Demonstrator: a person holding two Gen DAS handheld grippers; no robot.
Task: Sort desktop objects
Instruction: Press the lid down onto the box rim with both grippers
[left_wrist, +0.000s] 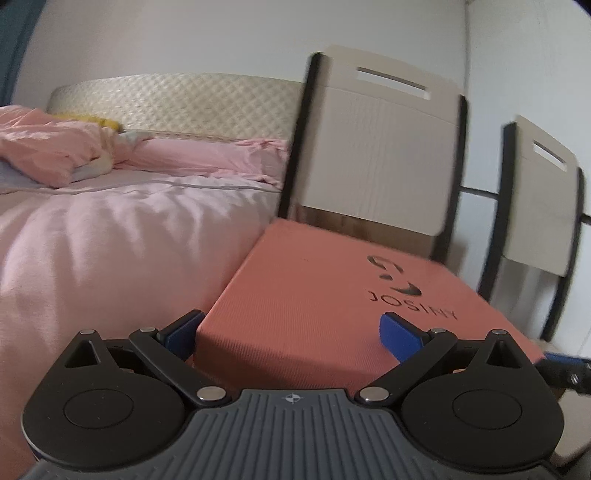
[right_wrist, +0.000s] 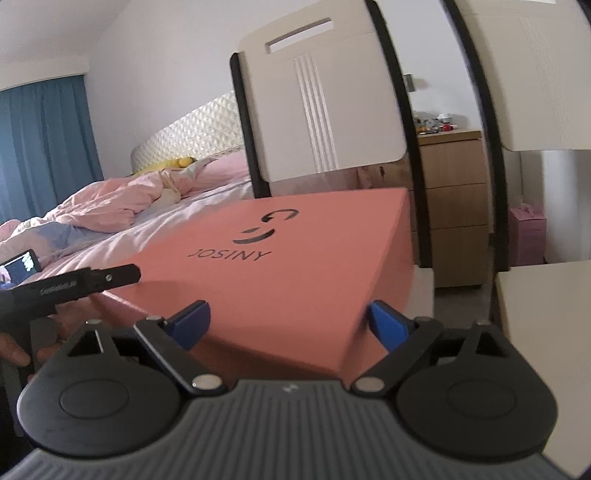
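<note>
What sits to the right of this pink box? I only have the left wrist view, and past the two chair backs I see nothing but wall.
Observer: A wooden chest of drawers stands behind the chairs, with small items on top.
Operator: Anything on the floor near it?
Observer: A pink bag sits on the floor to its right.
Operator: How is the right gripper placed on the box?
Observer: The right gripper is open, with its blue fingers straddling a near corner of the pink box.
Operator: Is anything lying on the bed toward the person's side?
Observer: A phone with a lit screen shows at the left edge, by the bed.
</note>
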